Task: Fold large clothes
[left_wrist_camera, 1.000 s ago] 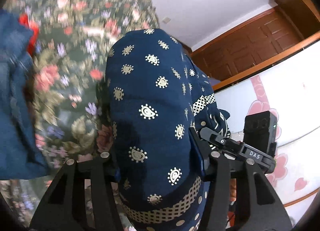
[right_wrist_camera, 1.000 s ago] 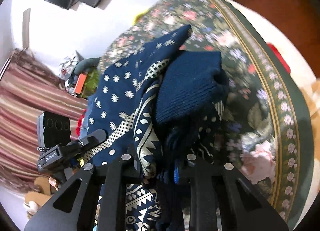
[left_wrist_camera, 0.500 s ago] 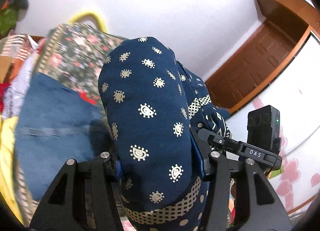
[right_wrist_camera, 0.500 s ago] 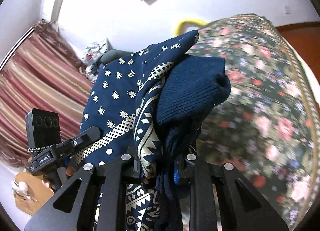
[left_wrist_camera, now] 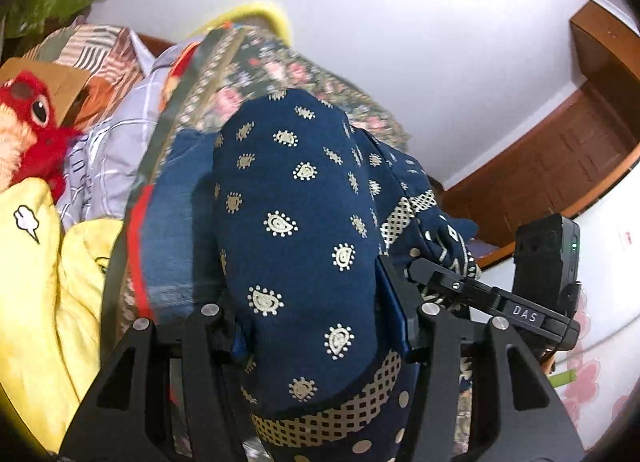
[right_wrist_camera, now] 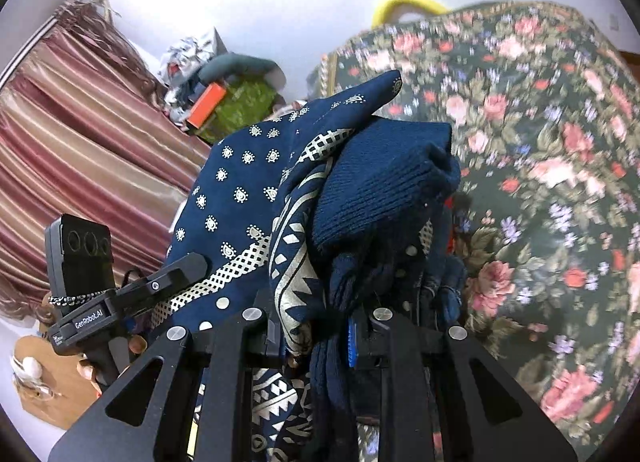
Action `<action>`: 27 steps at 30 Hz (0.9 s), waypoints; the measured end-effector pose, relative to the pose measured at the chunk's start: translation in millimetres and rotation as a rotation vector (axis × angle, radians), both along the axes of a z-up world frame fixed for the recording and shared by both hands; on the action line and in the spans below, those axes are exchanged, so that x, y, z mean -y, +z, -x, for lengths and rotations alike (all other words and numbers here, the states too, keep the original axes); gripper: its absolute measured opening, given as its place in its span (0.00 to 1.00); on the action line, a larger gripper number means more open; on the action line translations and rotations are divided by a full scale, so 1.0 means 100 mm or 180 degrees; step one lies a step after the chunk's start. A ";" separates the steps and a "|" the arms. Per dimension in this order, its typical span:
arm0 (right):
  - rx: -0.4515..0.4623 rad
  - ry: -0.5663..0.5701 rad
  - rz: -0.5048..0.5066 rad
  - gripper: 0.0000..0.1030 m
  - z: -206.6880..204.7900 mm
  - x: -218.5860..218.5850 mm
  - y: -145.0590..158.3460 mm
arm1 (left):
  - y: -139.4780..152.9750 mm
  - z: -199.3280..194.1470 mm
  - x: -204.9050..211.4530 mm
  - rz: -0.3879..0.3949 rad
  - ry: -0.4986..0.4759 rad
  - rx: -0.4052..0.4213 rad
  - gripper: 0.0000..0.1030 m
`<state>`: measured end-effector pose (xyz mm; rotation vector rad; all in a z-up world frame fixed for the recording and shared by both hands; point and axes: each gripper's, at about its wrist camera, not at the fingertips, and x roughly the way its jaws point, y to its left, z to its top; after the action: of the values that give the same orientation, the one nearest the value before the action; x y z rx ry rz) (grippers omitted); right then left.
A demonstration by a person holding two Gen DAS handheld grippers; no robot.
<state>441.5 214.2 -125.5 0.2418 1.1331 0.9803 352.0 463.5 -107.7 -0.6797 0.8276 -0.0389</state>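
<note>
The navy patterned garment (left_wrist_camera: 296,246) bulges, bundled, between the left gripper (left_wrist_camera: 316,318) and the right gripper (right_wrist_camera: 316,326), both clamped on its folds, above the floral bedspread (right_wrist_camera: 540,166), whose edge meets yellow cloth (left_wrist_camera: 36,302) at left.
</note>
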 end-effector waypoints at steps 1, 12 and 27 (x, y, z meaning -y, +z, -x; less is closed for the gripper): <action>-0.0031 -0.0018 0.0036 0.18 -0.02 -0.03 -0.08 | -0.07 0.01 -0.05 0.0021 0.0003 -0.0006 0.52; 0.0410 0.0045 0.0446 0.44 0.15 -0.07 -0.23 | -0.22 0.16 0.01 -0.0406 -0.0103 0.0124 0.60; 0.1076 0.0009 0.1214 0.67 0.68 0.42 -0.12 | 0.00 0.88 0.59 -0.1424 -0.0292 0.0007 0.66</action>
<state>373.1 172.1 -137.3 -0.2262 0.9832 0.7539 263.6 404.9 -107.6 -0.2204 0.8293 0.0617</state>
